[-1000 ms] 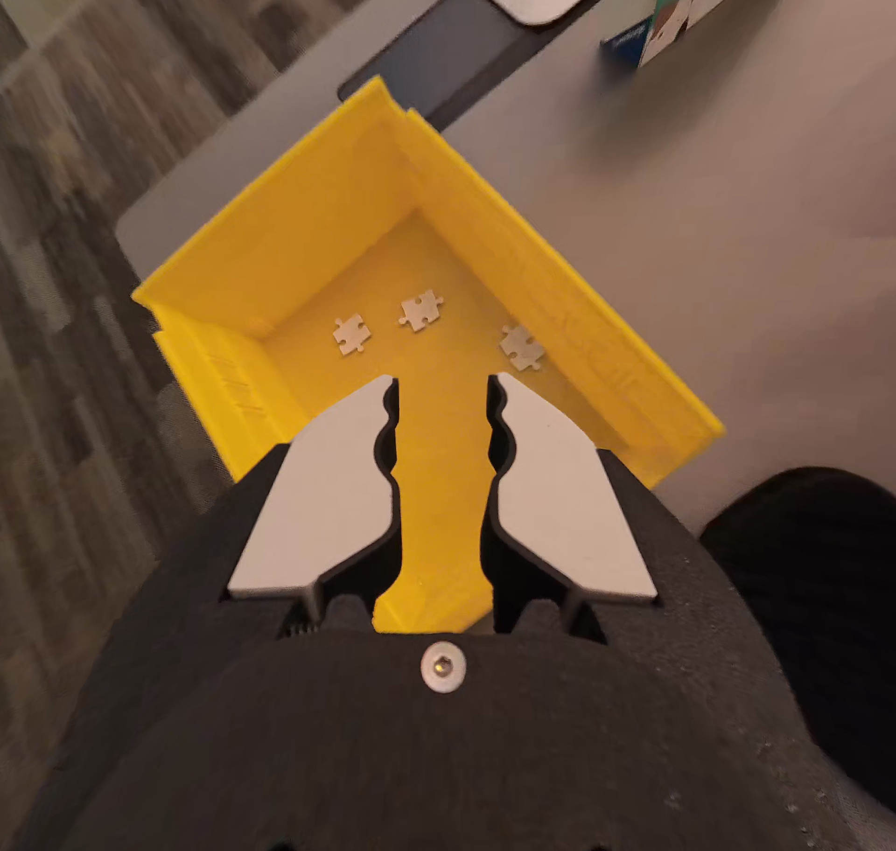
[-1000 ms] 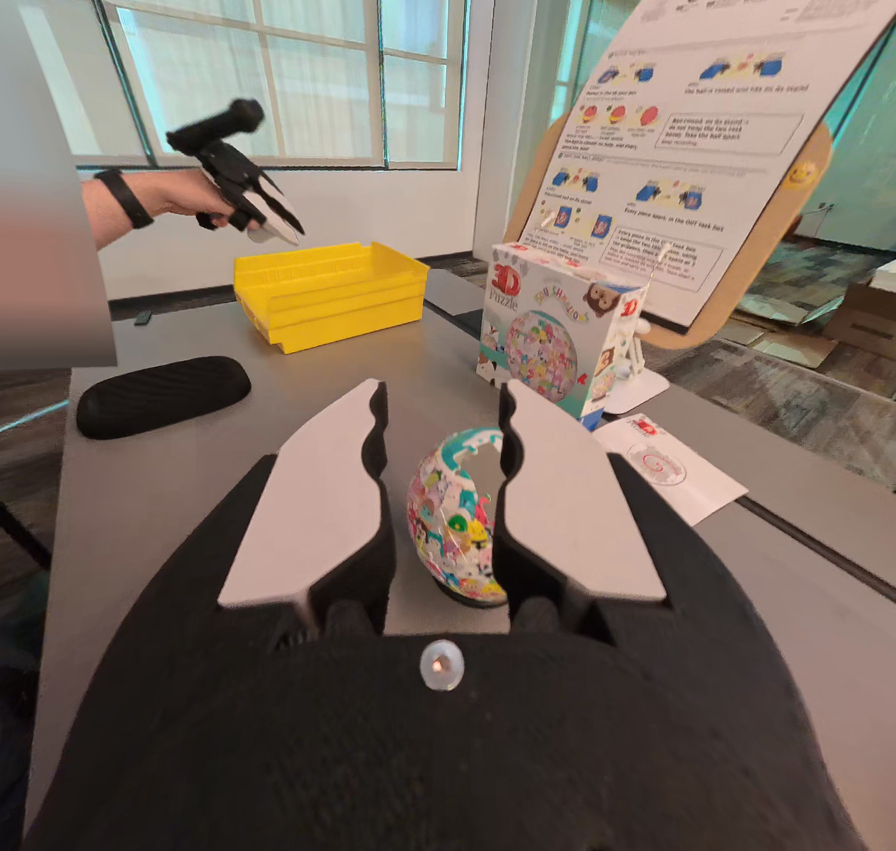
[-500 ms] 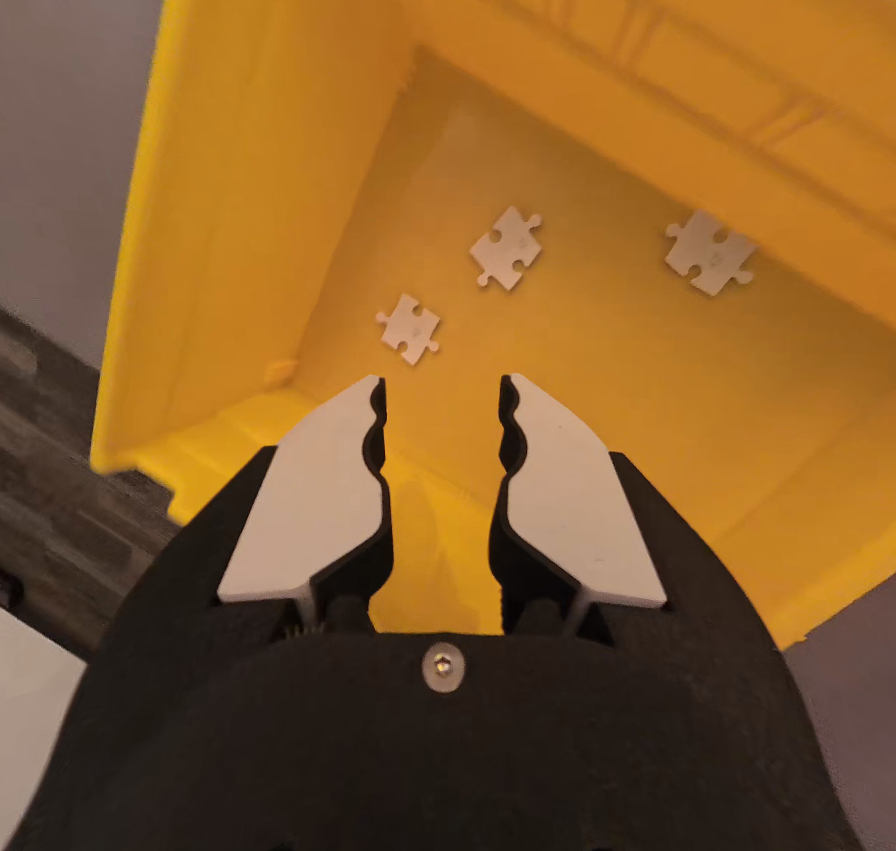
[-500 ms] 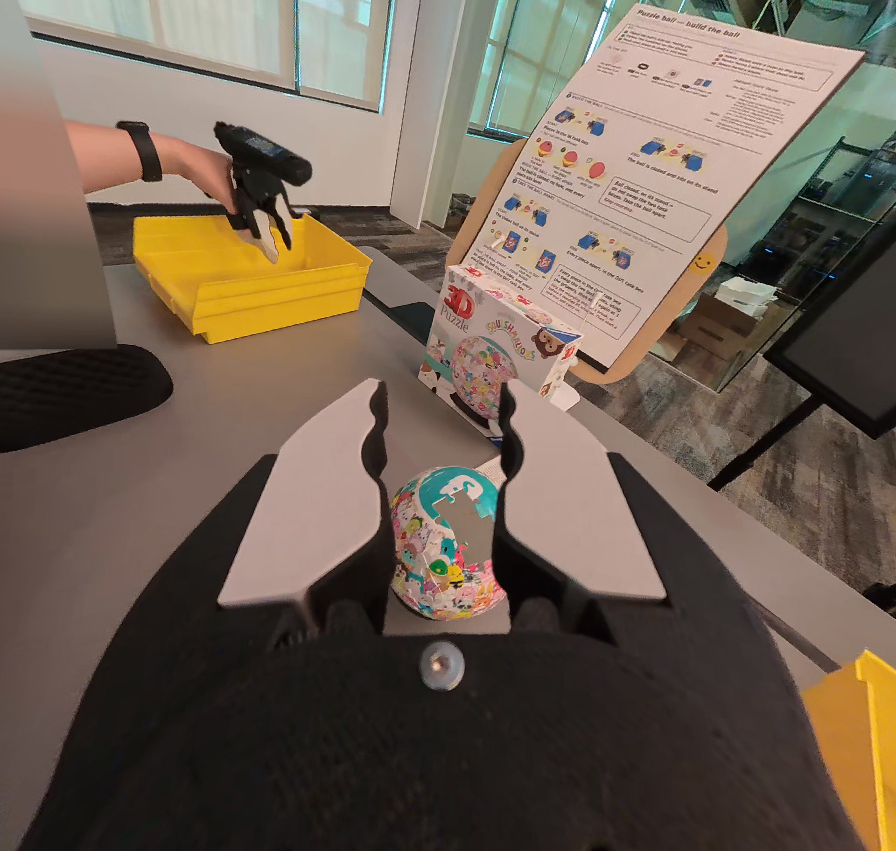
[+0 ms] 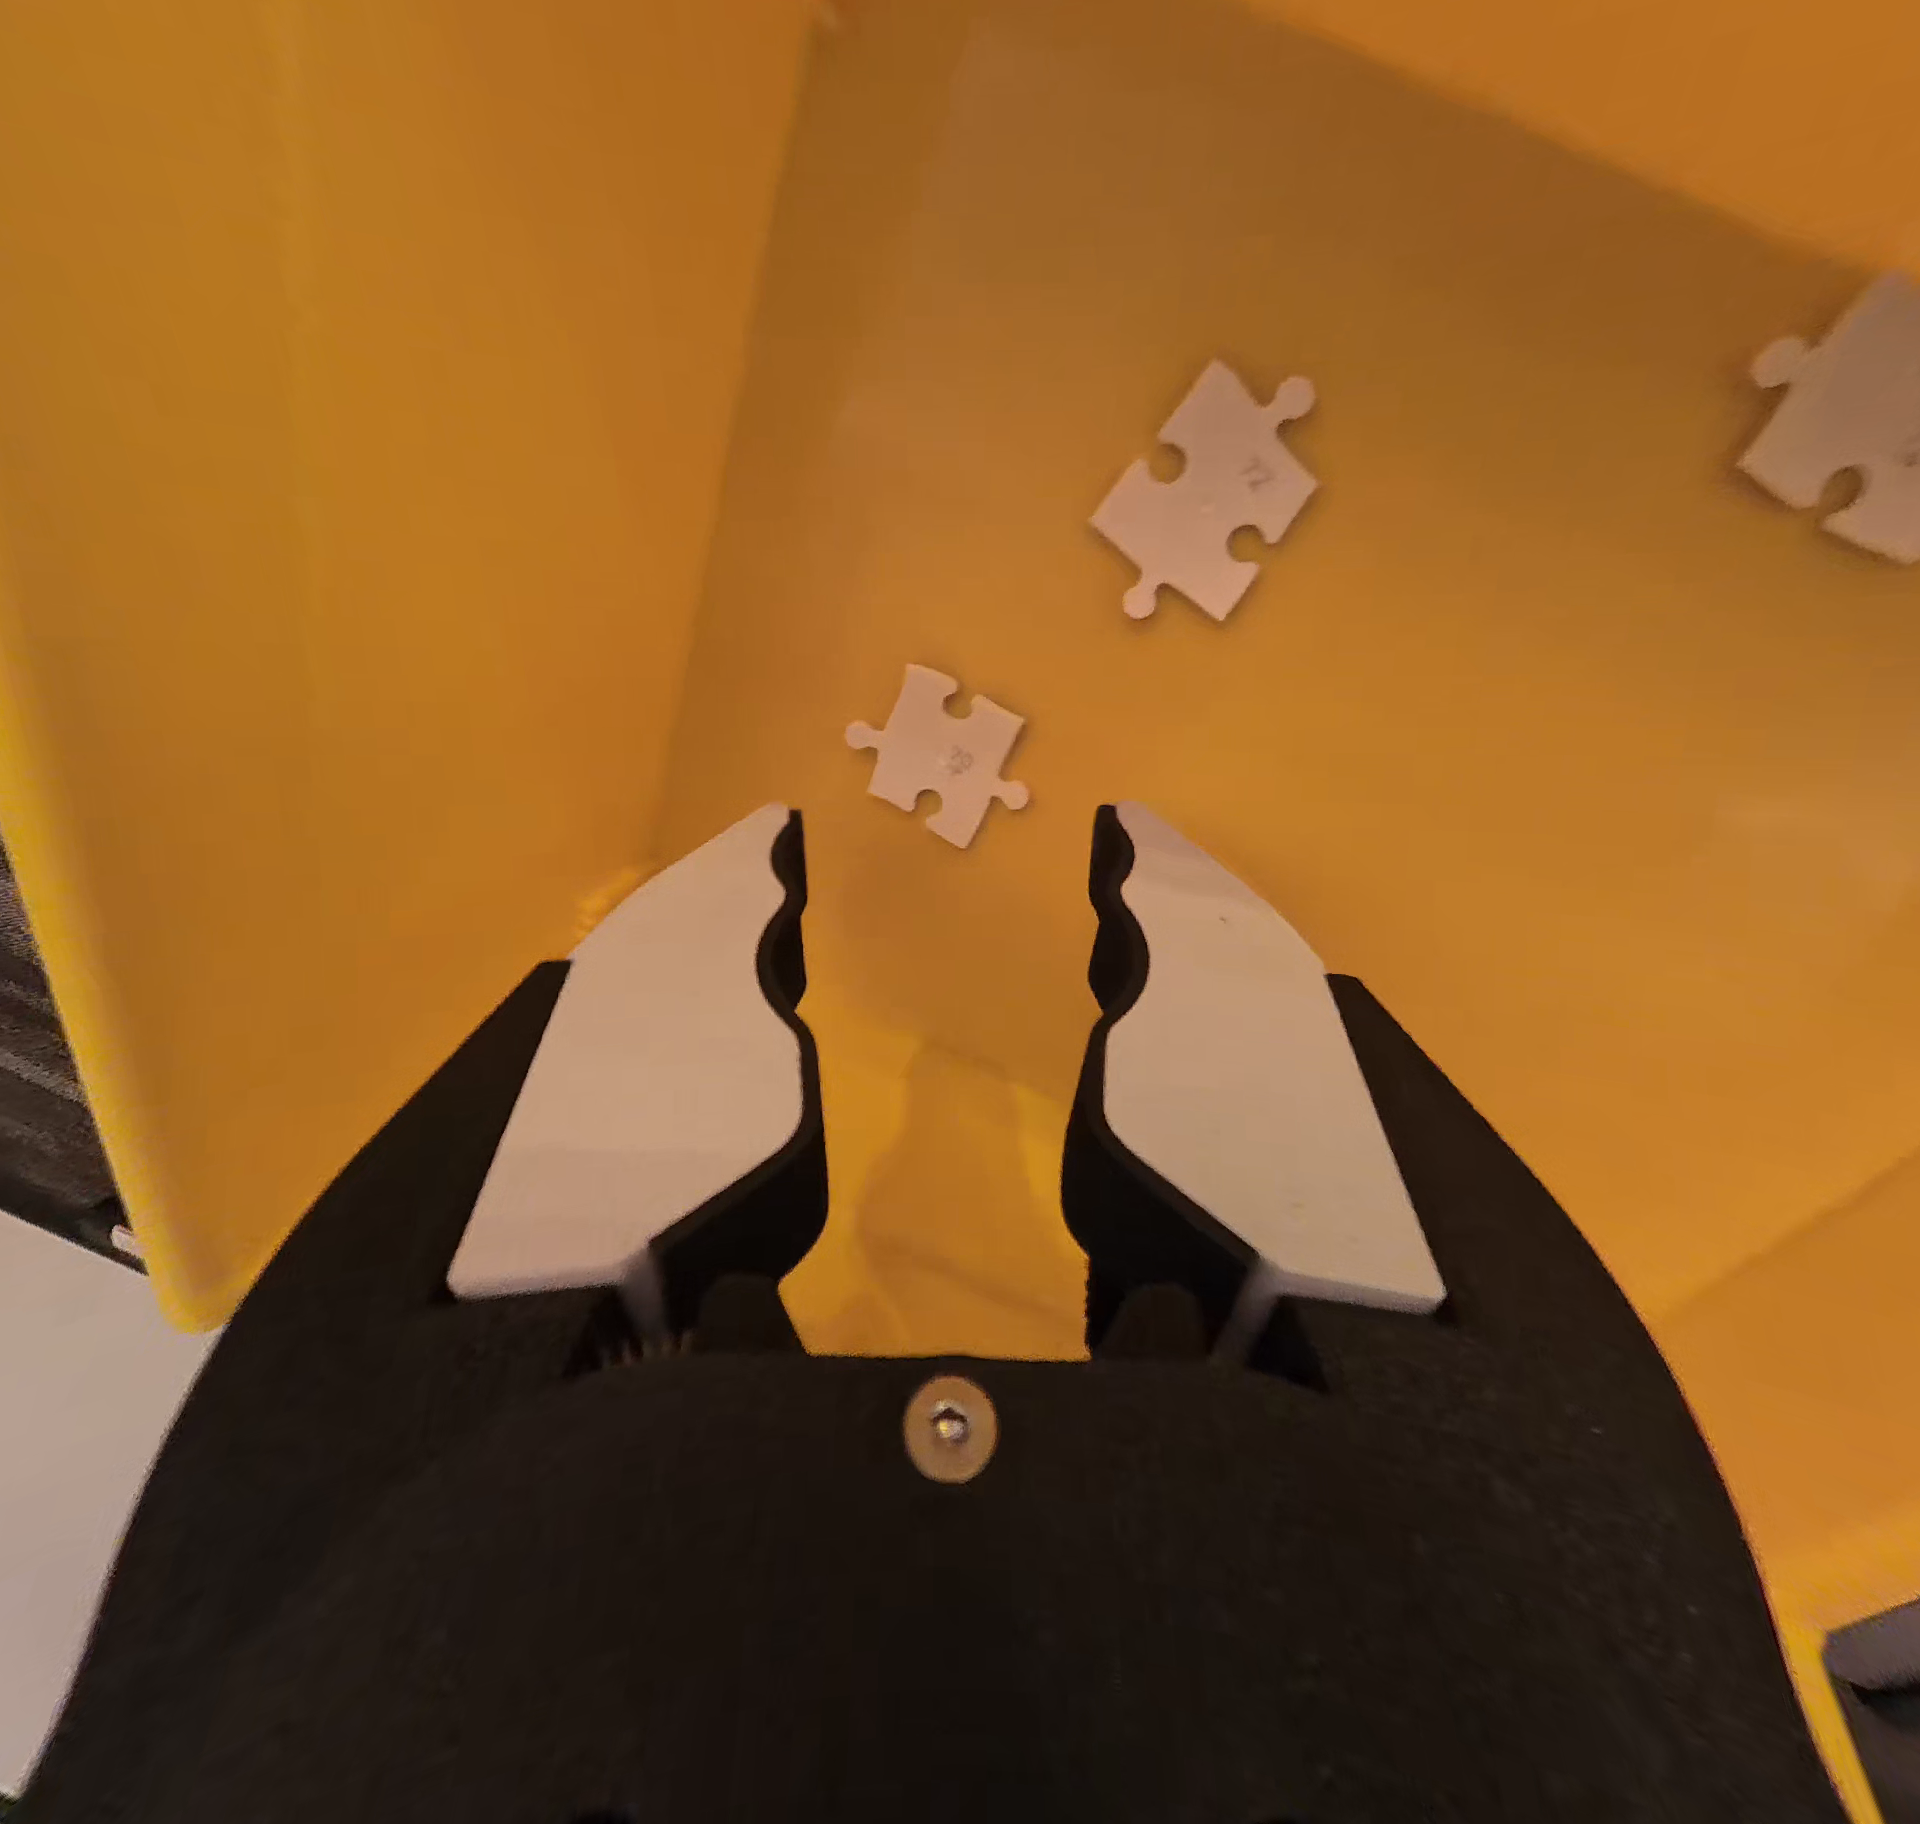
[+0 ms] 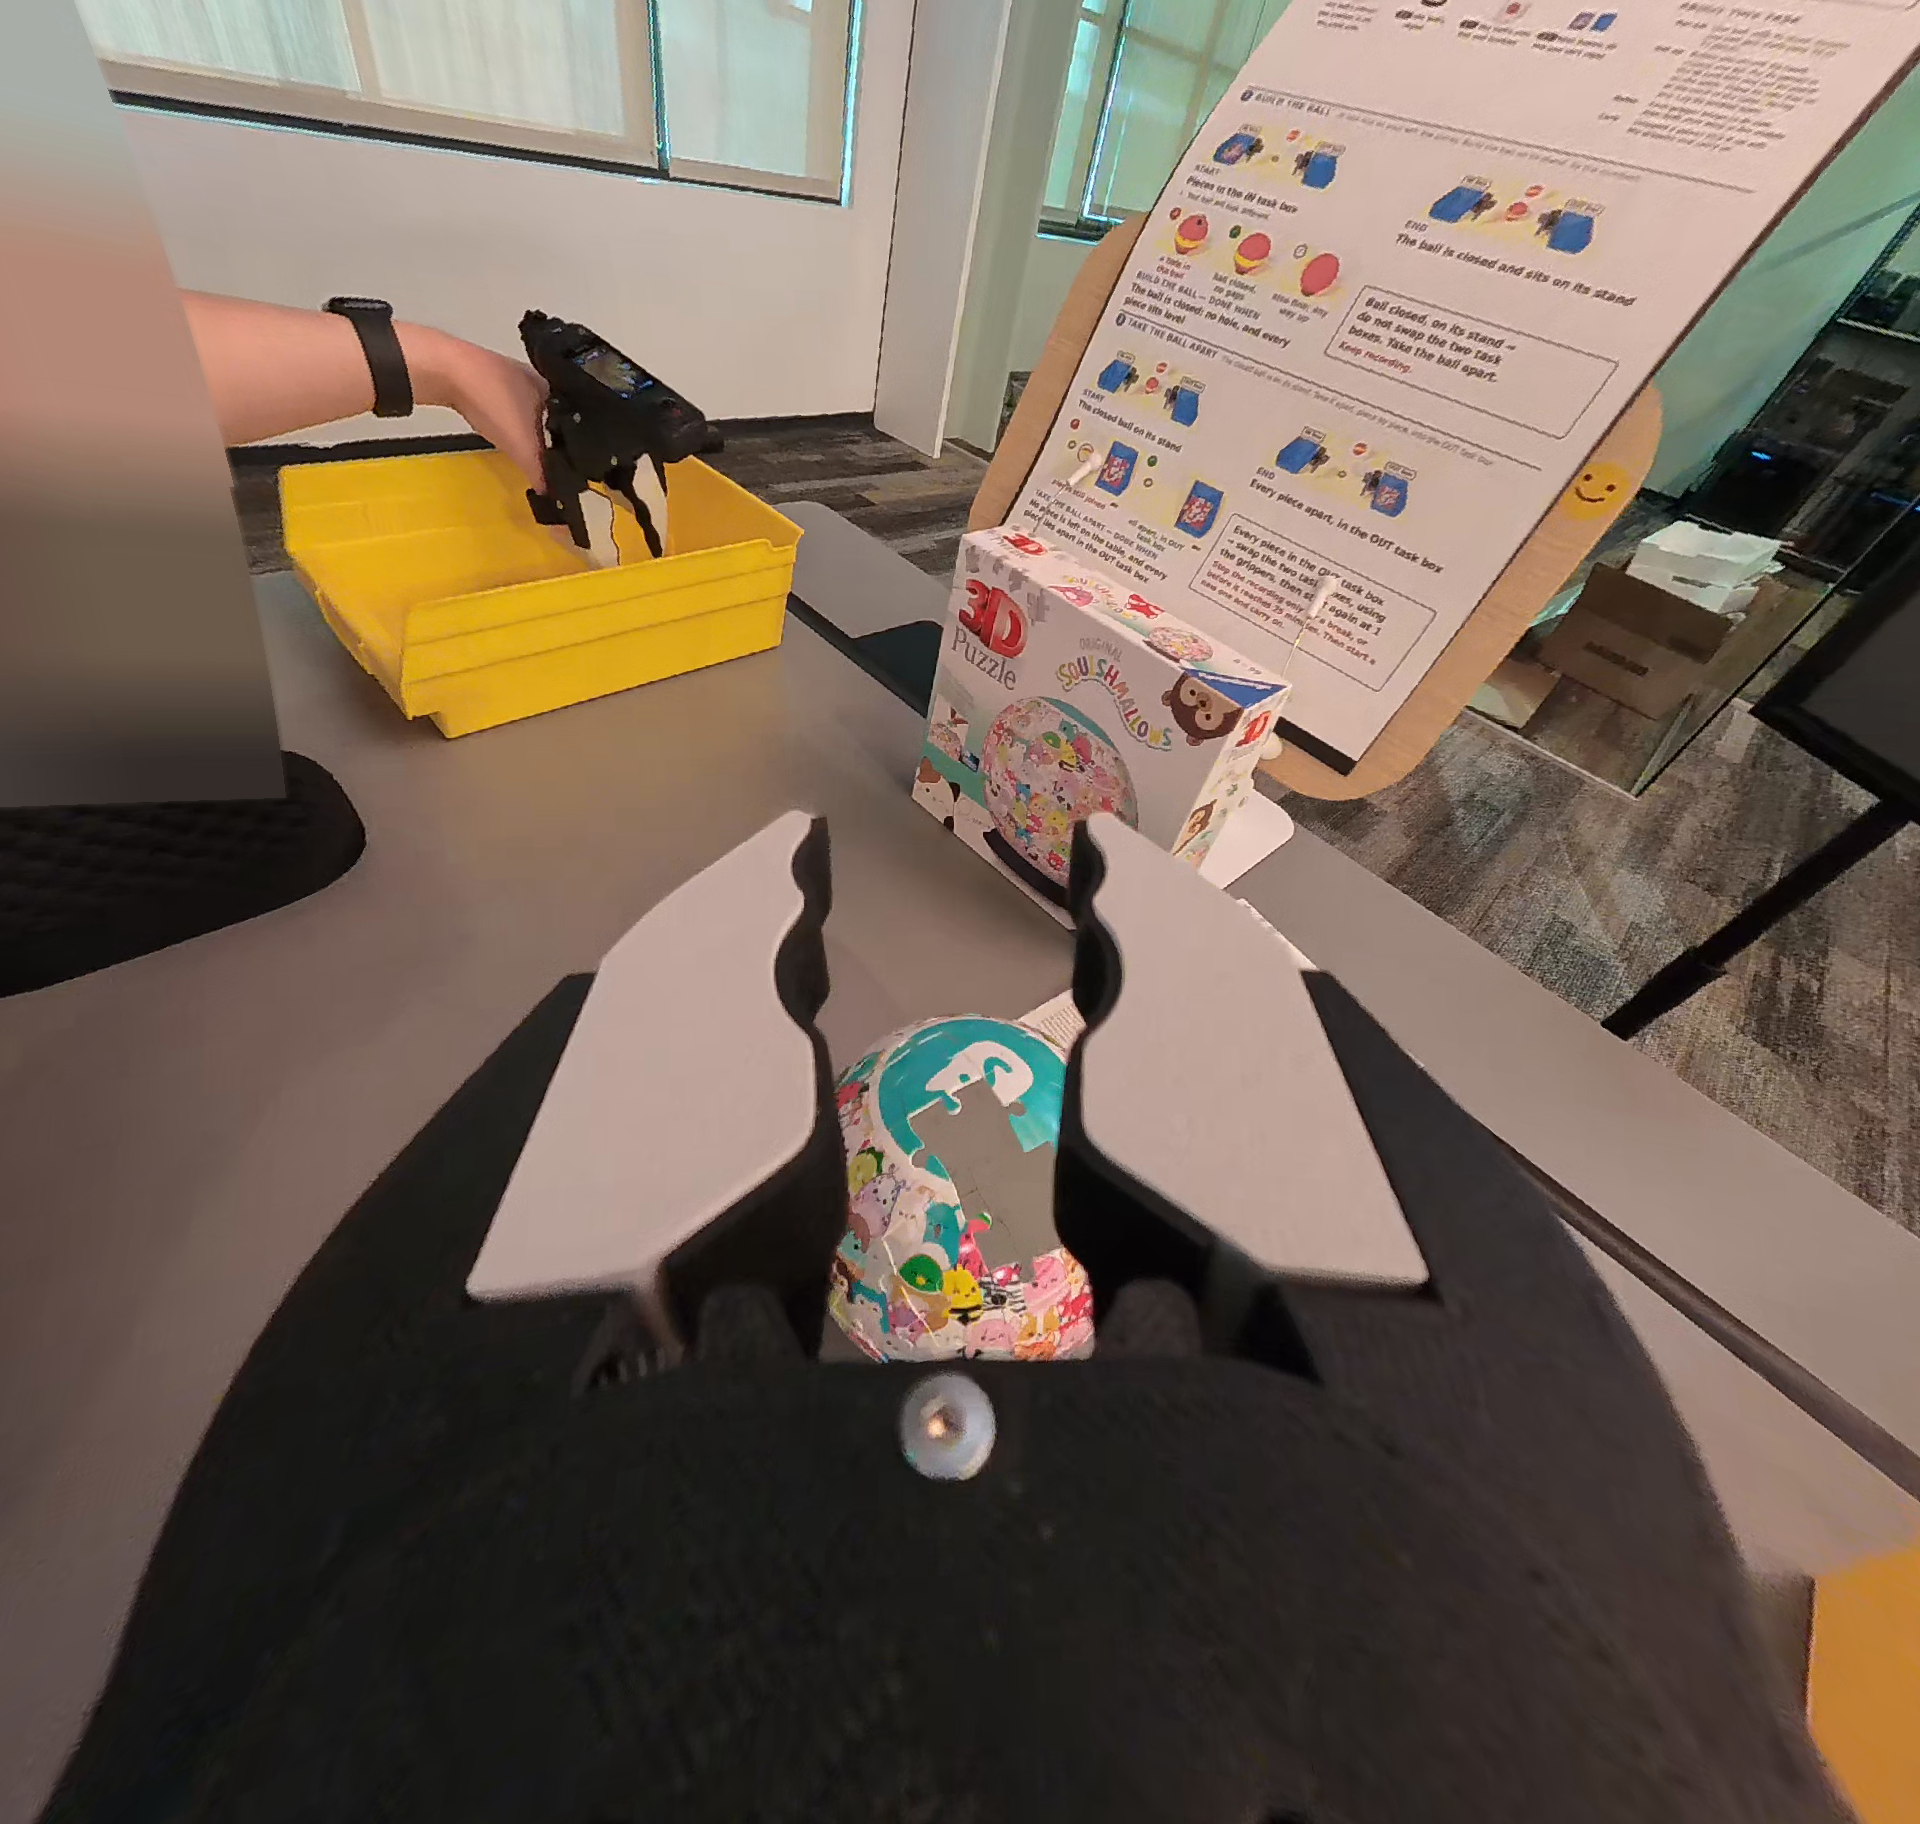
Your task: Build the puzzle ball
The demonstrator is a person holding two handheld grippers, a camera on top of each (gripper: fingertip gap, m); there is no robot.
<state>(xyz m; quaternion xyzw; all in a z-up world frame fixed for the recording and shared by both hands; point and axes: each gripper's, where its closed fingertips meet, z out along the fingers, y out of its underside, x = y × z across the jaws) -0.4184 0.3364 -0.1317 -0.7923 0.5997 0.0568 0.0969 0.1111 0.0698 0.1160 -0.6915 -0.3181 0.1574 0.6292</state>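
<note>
The puzzle ball [image 6: 951, 1192], covered in colourful cartoon figures, has an open gap on the side facing me. It shows through the gap between my right gripper's [image 6: 948, 824] fingers. That gripper is open and empty just above the ball. My left gripper [image 5: 945, 816] is open and empty low inside the yellow bin [image 5: 416, 424]. A white puzzle piece [image 5: 940, 756] lies face down just beyond its tips. A second piece [image 5: 1210, 496] lies farther off and a third [image 5: 1844, 434] is at the right edge. The left gripper [image 6: 613, 517] also shows in the right wrist view, inside the bin [image 6: 582, 621].
The puzzle's box [image 6: 1101, 746] stands behind the ball, with a tilted instruction board [image 6: 1403, 320] beyond it. A black padded rest [image 6: 156, 870] lies at the left. The corner of another yellow bin [image 6: 1870, 1691] shows at the bottom right. A person's arm holds the left gripper. The gap from one gripper's tips to the other's is roughly 65 cm. My right tips are roughly 15 cm from the puzzle ball [image 6: 951, 1192].
My left gripper came from above the bin down into it, close to the nearest piece. The right gripper shifted around the ball, so the gap now faces the camera.
</note>
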